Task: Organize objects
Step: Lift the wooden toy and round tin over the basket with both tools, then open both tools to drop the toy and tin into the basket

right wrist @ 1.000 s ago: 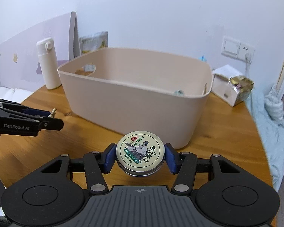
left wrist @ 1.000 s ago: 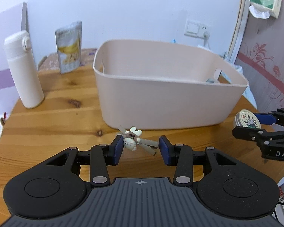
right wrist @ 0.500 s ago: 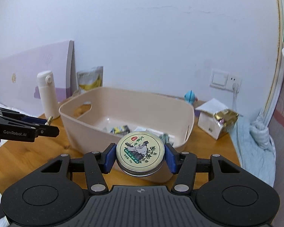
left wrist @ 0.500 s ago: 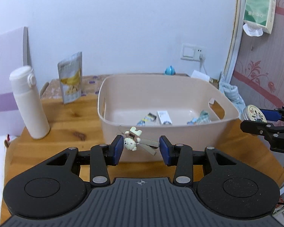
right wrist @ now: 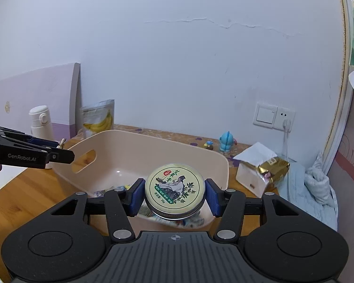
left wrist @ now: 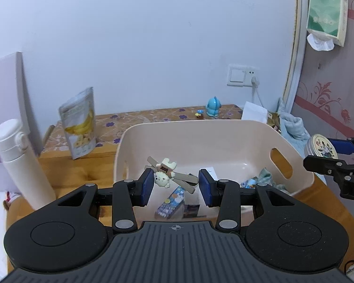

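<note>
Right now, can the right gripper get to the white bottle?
Probably not: the right gripper already holds a round tin, and the bin and left gripper stand before the bottle.

The bin (left wrist: 214,139) is smooth, matt beige plastic. The round tin (right wrist: 175,187) is shiny metal with a glossy printed lid. The surface (right wrist: 23,195) is varnished wood with visible grain. The bottle (left wrist: 18,162) looks like smooth white plastic; the banana pouch (left wrist: 79,122) is glossy foil.
</note>
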The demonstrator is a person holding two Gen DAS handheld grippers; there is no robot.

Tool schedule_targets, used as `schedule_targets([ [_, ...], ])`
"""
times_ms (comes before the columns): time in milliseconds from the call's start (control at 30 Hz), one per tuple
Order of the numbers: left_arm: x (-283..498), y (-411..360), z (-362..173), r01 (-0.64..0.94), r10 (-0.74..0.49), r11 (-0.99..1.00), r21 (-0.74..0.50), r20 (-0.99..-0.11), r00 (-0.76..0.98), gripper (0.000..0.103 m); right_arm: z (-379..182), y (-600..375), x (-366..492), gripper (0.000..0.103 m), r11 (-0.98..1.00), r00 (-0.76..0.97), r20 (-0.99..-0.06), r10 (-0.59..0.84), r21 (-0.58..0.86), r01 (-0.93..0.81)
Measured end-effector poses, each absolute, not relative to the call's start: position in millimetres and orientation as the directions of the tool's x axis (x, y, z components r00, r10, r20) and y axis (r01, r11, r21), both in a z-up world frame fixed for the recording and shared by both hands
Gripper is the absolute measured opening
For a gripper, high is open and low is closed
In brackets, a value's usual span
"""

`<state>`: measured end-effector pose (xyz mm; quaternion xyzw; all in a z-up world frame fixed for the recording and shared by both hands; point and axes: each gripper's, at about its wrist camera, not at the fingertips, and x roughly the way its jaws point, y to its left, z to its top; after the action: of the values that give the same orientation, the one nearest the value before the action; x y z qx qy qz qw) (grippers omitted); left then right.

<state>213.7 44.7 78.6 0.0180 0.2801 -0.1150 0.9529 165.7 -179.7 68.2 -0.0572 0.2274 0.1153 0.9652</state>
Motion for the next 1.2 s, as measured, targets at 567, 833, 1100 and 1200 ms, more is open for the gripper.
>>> schedule_targets([
  [567,302.9,12.4,28.1,0.254,-0.195,0.967,-0.017,-0.689,0.698,0.043,46.1,-171.3,237.0,0.052,0.955,0.811,-0.548,0.206,-0.066,-0.288],
  [833,322.5,6.4,12.9,0.291,-0.195,0.957,0.0,-0.743,0.64,0.043,22.7,-163.6,257.6,0.052,0.939,0.751,-0.632,0.194,-0.101,-0.327],
  [1100,324.5,5.9,10.7,0.295,-0.182,0.956,0.009,-0.769,0.613,0.043,14.8,-166.8,263.9,0.052,0.944,0.726,-0.662,0.187,-0.083,-0.319],
  [1200,323.5,5.3,12.2,0.295,-0.176,0.955,0.017,-0.768,0.615,0.045,13.5,-166.5,264.0,0.055,0.945,0.726,-0.663,0.182,-0.085,-0.315],
])
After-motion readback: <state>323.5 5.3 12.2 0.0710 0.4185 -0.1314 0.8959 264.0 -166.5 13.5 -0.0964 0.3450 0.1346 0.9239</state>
